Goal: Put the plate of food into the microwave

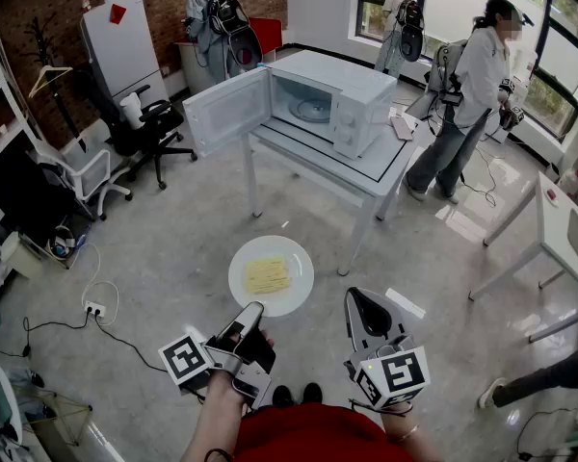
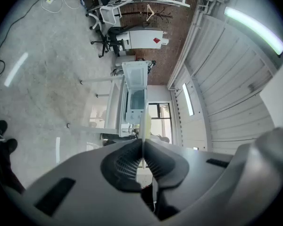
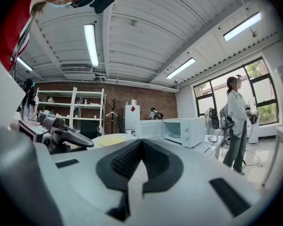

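Observation:
A white plate [image 1: 271, 275] with a flat yellow piece of food [image 1: 268, 274] hangs level above the floor. My left gripper [image 1: 253, 308] is shut on its near rim. In the left gripper view the plate [image 2: 146, 121] shows edge-on, pinched between the shut pads. My right gripper [image 1: 359, 296] is beside it on the right, shut and holding nothing; its own view shows the plate [image 3: 114, 139] to its left. The white microwave [image 1: 352, 104] stands ahead on a white table [image 1: 385, 166], with its door [image 1: 226, 112] swung open to the left and the turntable visible inside.
A person [image 1: 472, 85] stands at the table's far right corner. Office chairs [image 1: 144, 128] stand at the left. A power strip [image 1: 94, 308] and cables lie on the floor at the left. Another white table [image 1: 568, 229] is at the right edge.

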The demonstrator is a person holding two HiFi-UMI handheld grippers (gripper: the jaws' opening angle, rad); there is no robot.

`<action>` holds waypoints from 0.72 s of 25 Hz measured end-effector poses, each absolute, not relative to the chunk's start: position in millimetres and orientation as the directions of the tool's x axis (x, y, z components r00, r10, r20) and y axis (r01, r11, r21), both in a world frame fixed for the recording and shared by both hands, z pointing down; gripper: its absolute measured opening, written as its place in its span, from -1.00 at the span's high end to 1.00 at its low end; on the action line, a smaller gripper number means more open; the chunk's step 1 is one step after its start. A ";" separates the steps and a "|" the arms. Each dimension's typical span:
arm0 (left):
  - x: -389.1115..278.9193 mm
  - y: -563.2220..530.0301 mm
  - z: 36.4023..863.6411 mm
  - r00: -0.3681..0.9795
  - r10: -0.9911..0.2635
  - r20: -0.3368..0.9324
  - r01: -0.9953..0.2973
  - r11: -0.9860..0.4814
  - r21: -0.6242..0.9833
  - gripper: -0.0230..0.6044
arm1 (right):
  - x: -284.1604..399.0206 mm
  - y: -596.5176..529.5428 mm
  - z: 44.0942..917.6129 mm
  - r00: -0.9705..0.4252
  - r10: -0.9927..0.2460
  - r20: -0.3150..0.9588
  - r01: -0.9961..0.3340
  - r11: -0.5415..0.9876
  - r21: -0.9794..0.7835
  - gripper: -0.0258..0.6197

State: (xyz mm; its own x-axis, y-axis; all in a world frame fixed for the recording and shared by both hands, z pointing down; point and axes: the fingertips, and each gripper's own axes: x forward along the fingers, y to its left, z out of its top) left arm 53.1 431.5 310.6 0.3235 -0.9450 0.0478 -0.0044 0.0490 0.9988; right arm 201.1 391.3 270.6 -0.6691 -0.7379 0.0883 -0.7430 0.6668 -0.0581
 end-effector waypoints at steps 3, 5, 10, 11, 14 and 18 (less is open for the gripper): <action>53.8 428.8 310.8 0.327 -0.944 0.049 0.000 0.052 0.999 0.86 | 201.2 388.7 271.7 -0.666 -0.740 0.090 -0.746 0.663 -0.062 0.88; 54.5 427.3 311.1 0.327 -0.944 0.049 0.003 0.053 0.999 0.85 | 202.1 387.8 273.3 -0.664 -0.742 0.093 -0.747 0.661 -0.069 0.88; 61.7 423.1 311.0 0.320 -0.946 0.052 0.002 0.055 0.998 0.85 | 210.9 383.7 272.8 -0.671 -0.736 0.096 -0.742 0.668 -0.059 0.88; 62.6 422.8 312.0 0.318 -0.947 0.053 0.001 0.056 0.998 0.85 | 212.5 383.4 273.2 -0.671 -0.735 0.097 -0.741 0.669 -0.057 0.88; 63.6 421.9 315.4 0.315 -0.947 0.057 -0.002 0.059 0.998 0.86 | 216.4 382.1 276.4 -0.667 -0.738 0.099 -0.744 0.665 -0.058 0.88; 65.9 416.9 320.7 0.310 -0.948 0.069 -0.003 0.071 0.997 0.85 | 222.2 377.8 283.1 -0.678 -0.729 0.097 -0.735 0.670 -0.102 0.88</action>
